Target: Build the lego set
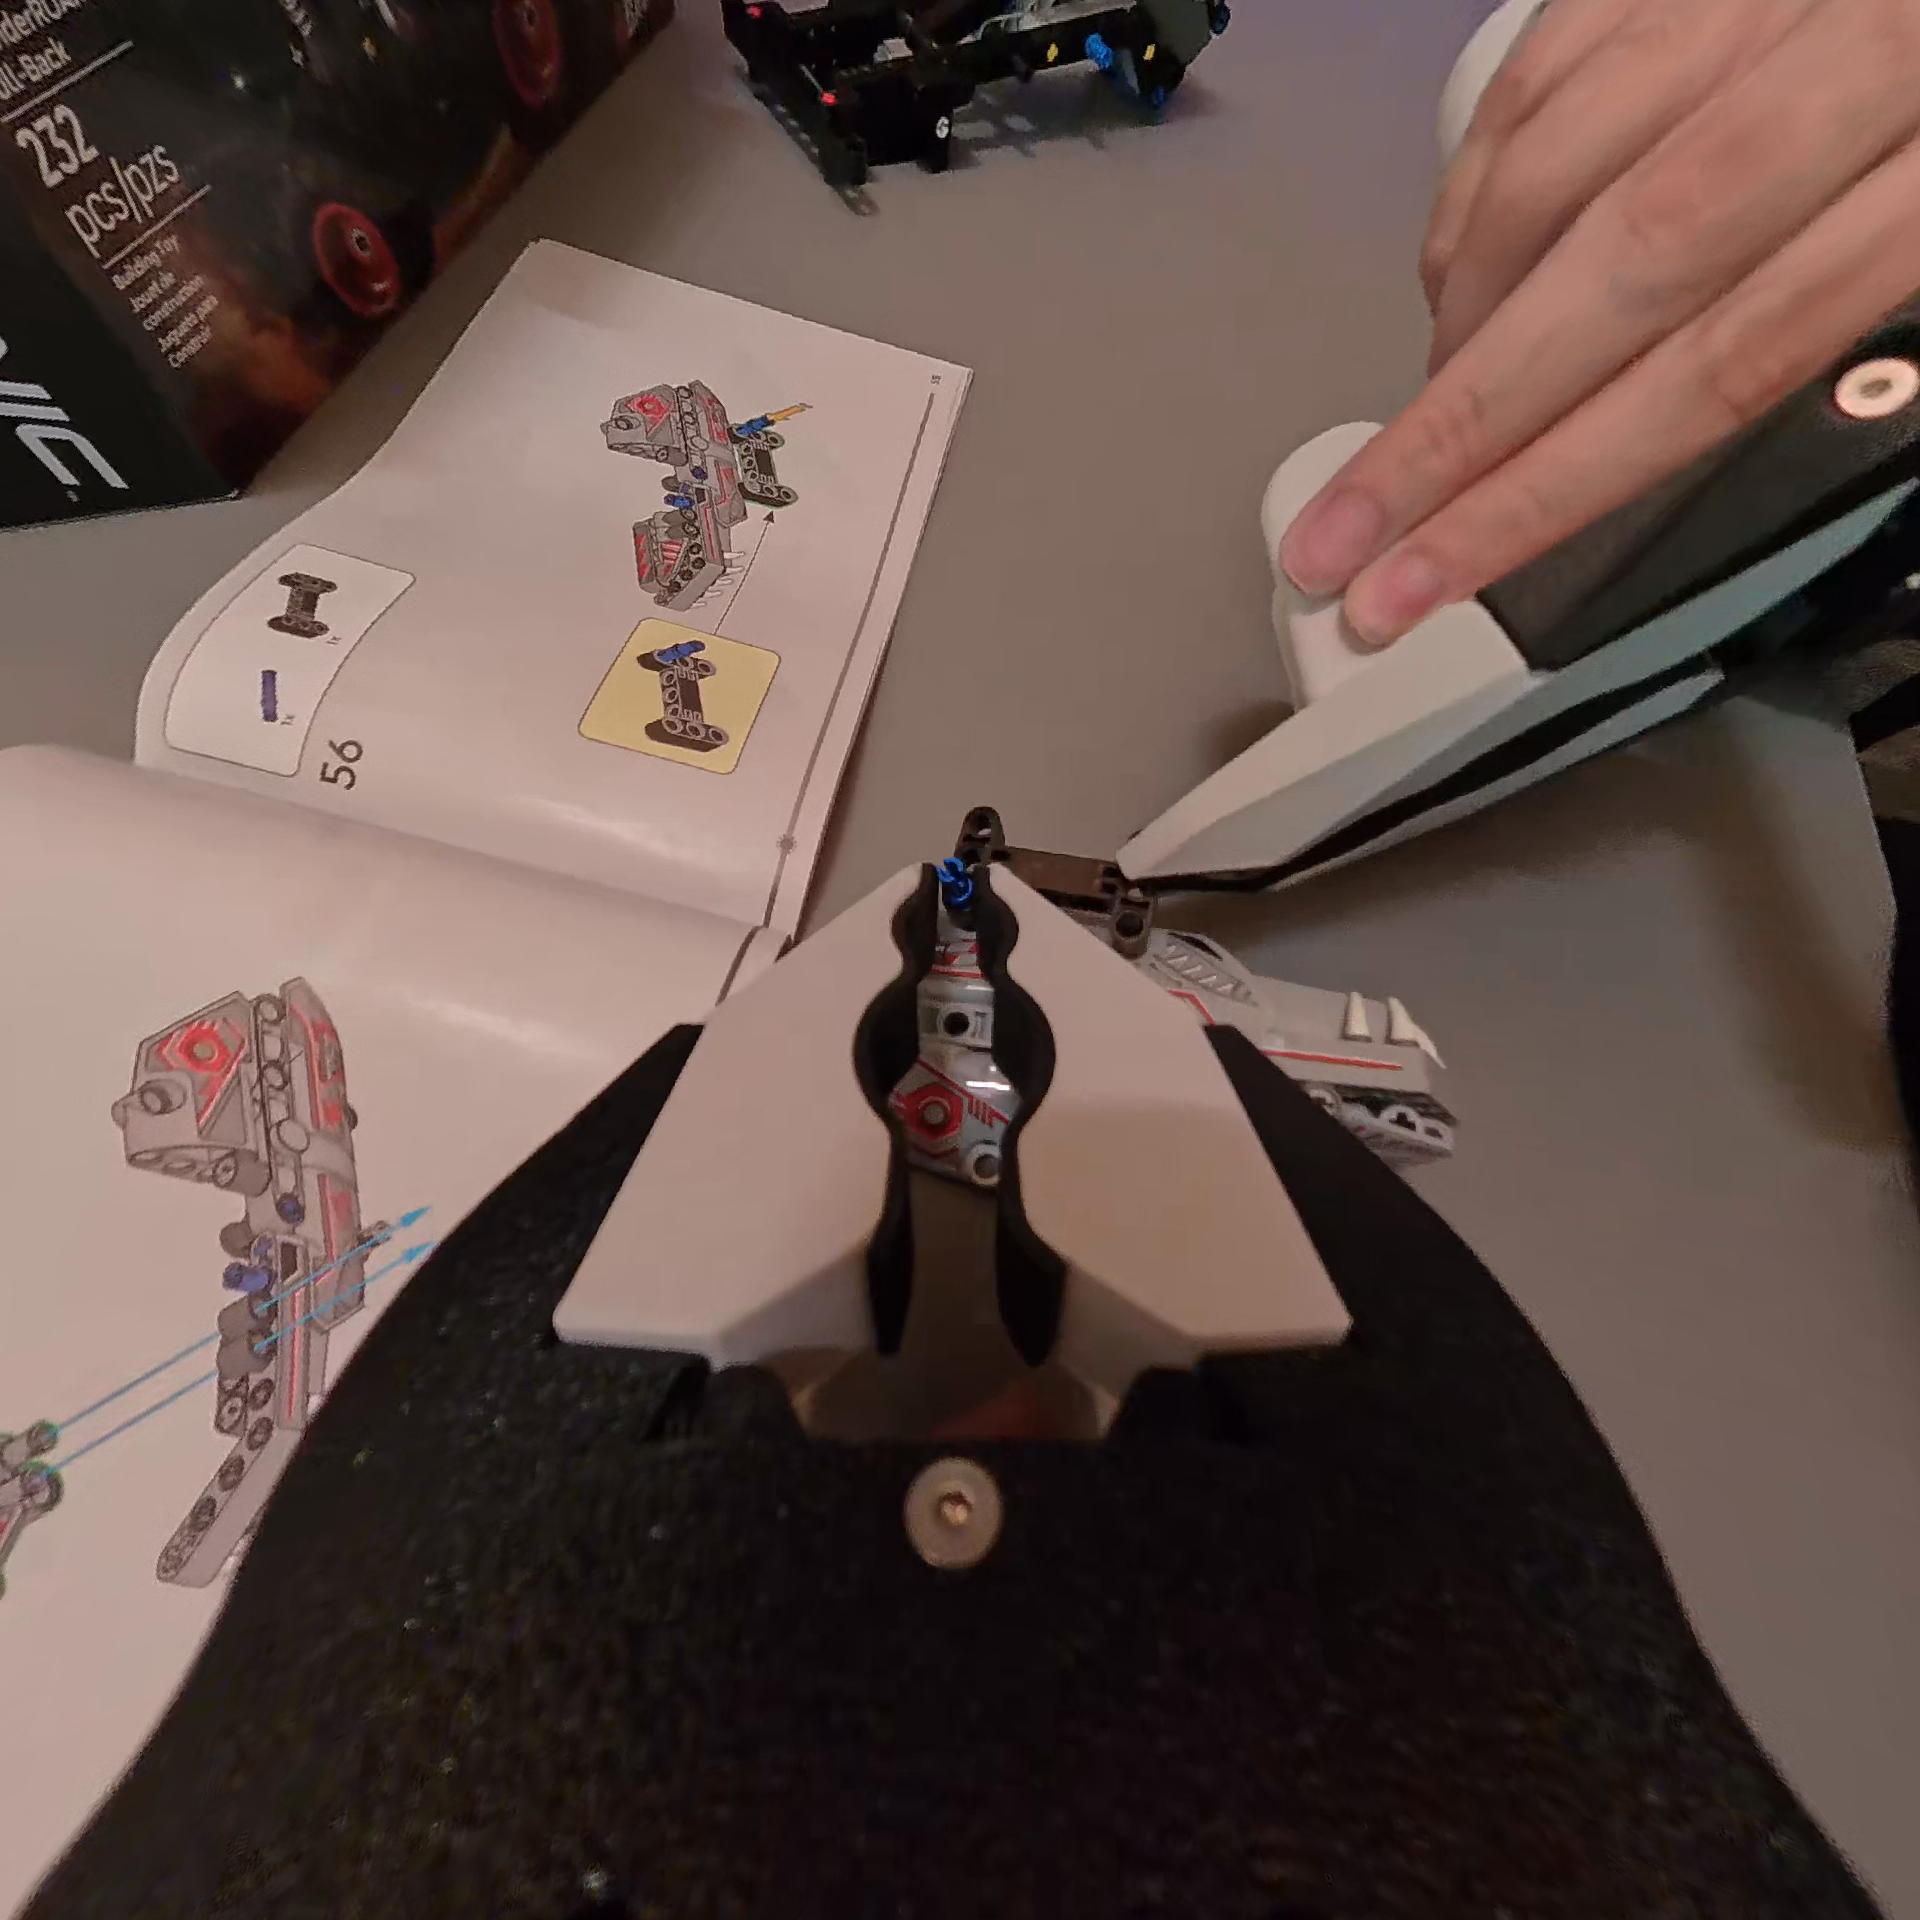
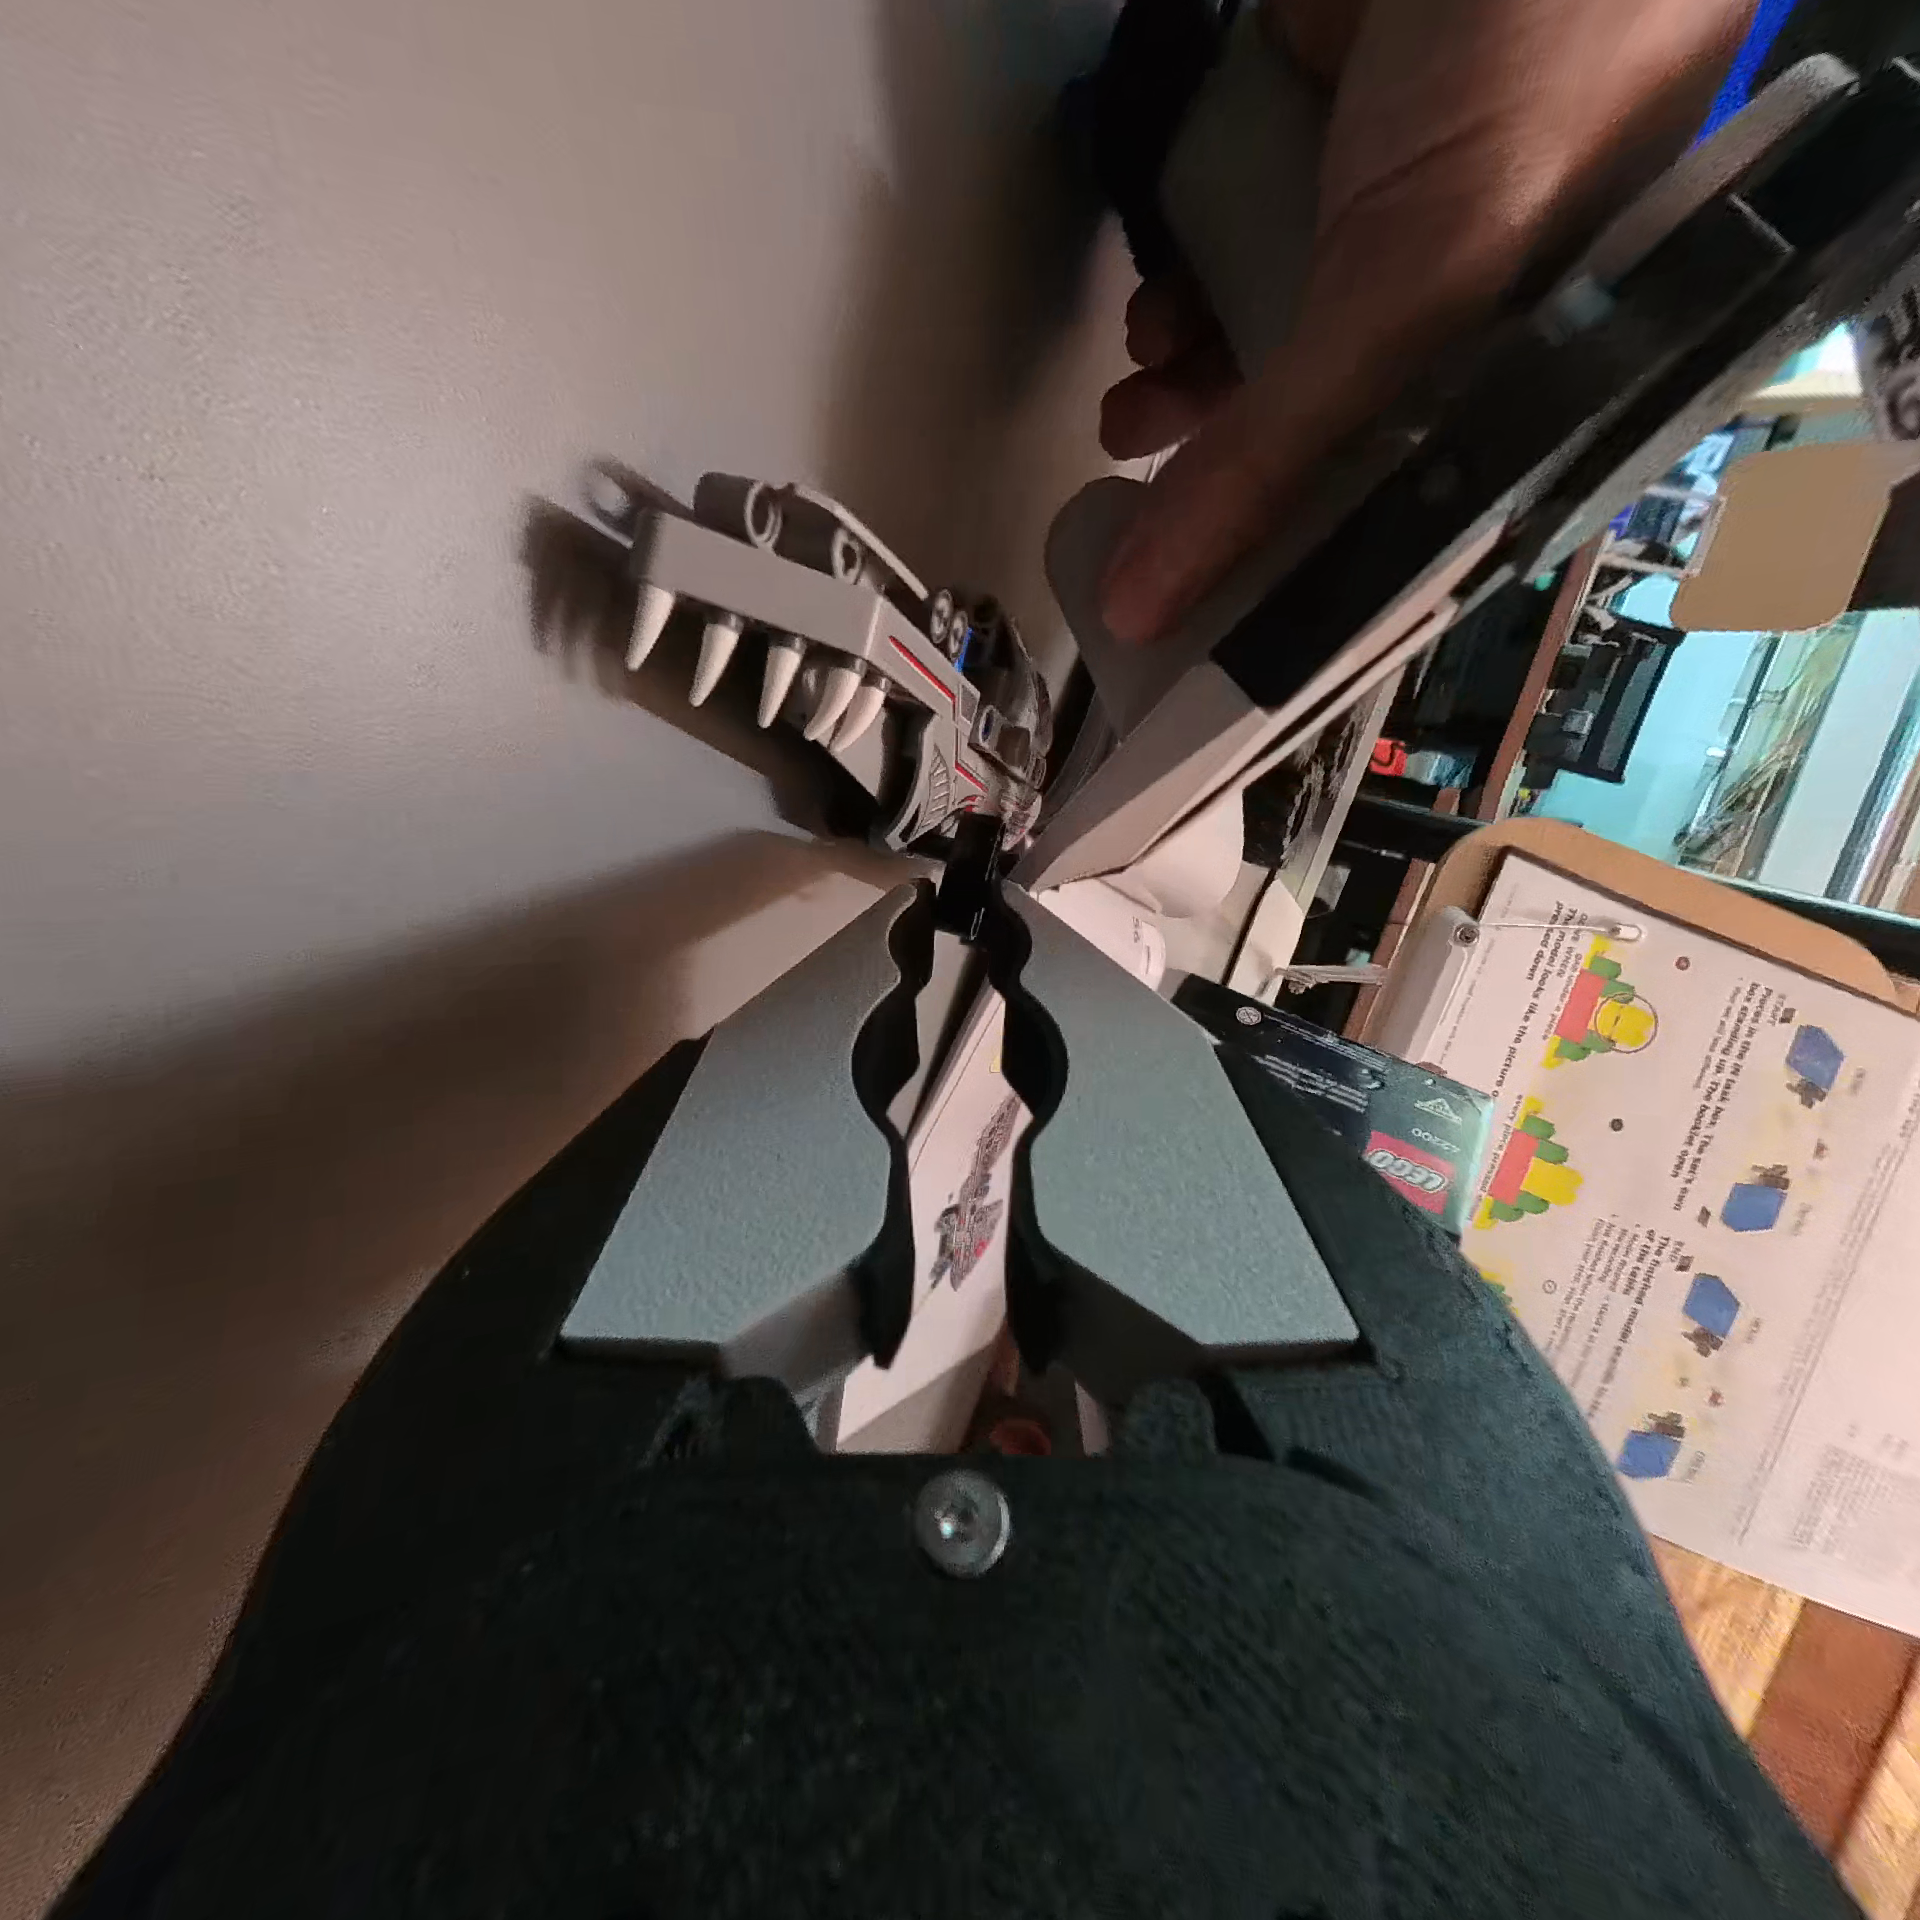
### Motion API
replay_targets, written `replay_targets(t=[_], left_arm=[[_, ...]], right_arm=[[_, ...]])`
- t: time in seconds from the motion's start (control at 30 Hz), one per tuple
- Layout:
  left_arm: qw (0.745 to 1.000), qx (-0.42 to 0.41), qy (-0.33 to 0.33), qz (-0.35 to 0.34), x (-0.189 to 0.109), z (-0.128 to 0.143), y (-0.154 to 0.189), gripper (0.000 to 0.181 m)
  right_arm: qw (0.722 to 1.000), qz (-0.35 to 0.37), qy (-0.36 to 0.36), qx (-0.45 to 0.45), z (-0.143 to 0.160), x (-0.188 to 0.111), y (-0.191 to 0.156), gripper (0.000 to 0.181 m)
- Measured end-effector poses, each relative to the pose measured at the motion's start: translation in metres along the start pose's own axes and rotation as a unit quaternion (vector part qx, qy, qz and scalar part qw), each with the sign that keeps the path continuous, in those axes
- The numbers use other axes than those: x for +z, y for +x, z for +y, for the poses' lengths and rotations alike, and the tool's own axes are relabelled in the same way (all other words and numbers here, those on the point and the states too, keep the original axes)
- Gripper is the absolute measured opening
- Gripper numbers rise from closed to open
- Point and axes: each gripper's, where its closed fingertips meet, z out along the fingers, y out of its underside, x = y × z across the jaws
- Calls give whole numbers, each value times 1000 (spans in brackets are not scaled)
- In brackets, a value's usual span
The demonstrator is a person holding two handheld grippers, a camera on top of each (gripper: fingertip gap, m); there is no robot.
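My left gripper (image 1: 961, 878) is shut on a grey lego assembly (image 1: 951, 1101) with red markings. A blue pin (image 1: 954, 881) sticks out at its fingertips. The assembly's toothed grey end (image 1: 1309, 1023) lies to the right on the table. My right gripper (image 1: 1132, 868) comes in from the right, shut on a black beam (image 1: 1070, 871) held against the assembly beside the blue pin. In the right wrist view my right gripper (image 2: 966, 894) pinches the black beam (image 2: 971, 883) at the base of the assembly (image 2: 810, 644) with its white teeth. The left gripper (image 2: 1195, 769) and a hand show behind it.
An open instruction booklet (image 1: 582, 582) lies left of the grippers on the grey table (image 1: 1143, 416). The dark set box (image 1: 208, 208) stands at the far left and a black chassis build (image 1: 966, 73) at the far edge. A printed sheet on cardboard (image 2: 1662, 1195) stands beyond the table. Left and right tips are no more than a few centimetres apart. Left tips and right tips are each some 30 cm from the black chassis build (image 1: 966, 73).
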Motion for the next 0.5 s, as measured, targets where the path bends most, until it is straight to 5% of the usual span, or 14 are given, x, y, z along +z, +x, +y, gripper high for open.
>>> replay_targets(t=[0.5], left_arm=[[1000,-12,8,13,-1,-1,5,7]], right_arm=[[993,25,2,-116,-4,0,-2,7]])
